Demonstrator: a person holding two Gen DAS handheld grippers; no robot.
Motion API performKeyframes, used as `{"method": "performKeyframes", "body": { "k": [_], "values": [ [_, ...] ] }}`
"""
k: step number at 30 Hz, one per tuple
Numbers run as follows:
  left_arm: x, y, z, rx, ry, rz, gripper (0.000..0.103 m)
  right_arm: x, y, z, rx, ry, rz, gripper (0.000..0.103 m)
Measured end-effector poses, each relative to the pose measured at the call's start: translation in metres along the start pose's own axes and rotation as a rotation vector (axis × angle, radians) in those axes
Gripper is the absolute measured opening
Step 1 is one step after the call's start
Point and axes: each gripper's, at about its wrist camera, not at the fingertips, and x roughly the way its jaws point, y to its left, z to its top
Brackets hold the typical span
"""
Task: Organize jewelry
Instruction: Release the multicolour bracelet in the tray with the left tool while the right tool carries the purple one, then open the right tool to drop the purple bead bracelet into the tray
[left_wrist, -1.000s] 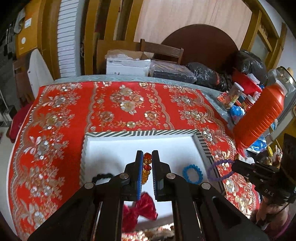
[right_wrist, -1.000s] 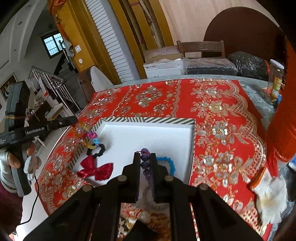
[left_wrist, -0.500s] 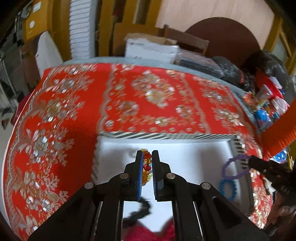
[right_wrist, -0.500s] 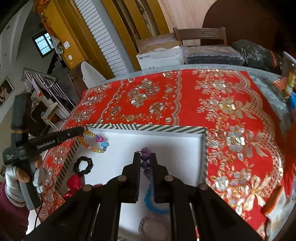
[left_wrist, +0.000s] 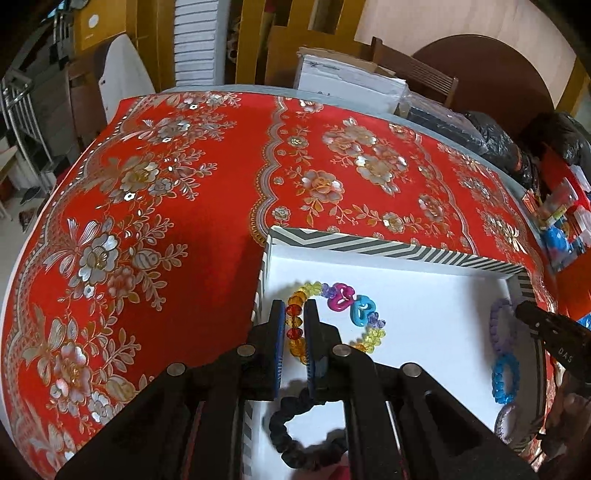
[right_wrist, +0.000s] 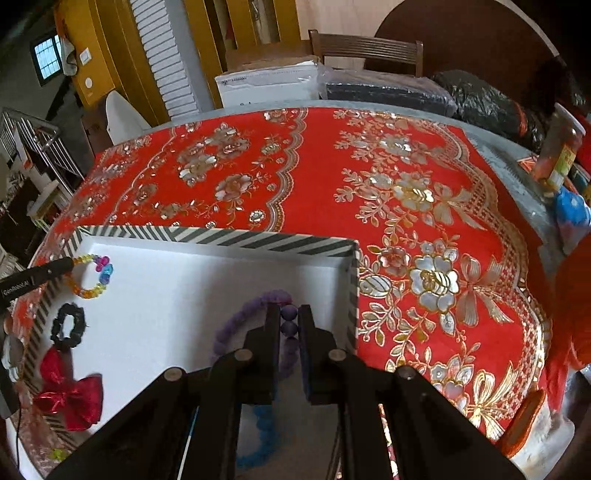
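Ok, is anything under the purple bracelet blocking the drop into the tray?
Nothing visible does. The right gripper holds the purple bracelet over bare white floor in the tray; the blue bracelet lies nearer the camera, partly hidden by the gripper.

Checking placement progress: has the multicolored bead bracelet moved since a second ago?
Yes. The multicolored bead bracelet moved down into the striped box's far-left corner.
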Motion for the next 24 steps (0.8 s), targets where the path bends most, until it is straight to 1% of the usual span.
{"method": "performKeyframes", "body": {
  "k": [1,3,8,16,17,21,24],
  "values": [
    [0.000,0.000,0.000,0.000,0.000,-0.011,0.006,0.000,0.000,-0.001,0.002,0.003,0.000,0.026],
    [0.000,-0.001,-0.002,0.002,0.000,-0.020,0.009,-0.001,0.001,-0.004,0.007,0.000,0.008,0.030],
    [-0.009,-0.006,-0.006,0.024,-0.016,-0.005,0.014,-0.017,0.002,-0.013,0.017,-0.015,0.046,0.031],
    [-0.043,-0.014,-0.018,0.052,-0.076,0.019,0.014,-0.056,0.007,-0.031,0.037,-0.050,0.098,0.041],
    [-0.049,-0.014,-0.020,0.052,-0.085,0.017,0.014,-0.062,0.009,-0.035,0.038,-0.056,0.105,0.041],
    [-0.069,-0.021,-0.033,0.067,-0.114,0.038,0.014,-0.085,0.018,-0.049,0.029,-0.082,0.117,0.050],
    [-0.083,-0.026,-0.045,0.077,-0.134,0.048,0.014,-0.100,0.024,-0.062,0.029,-0.095,0.126,0.051]
  ]
}}
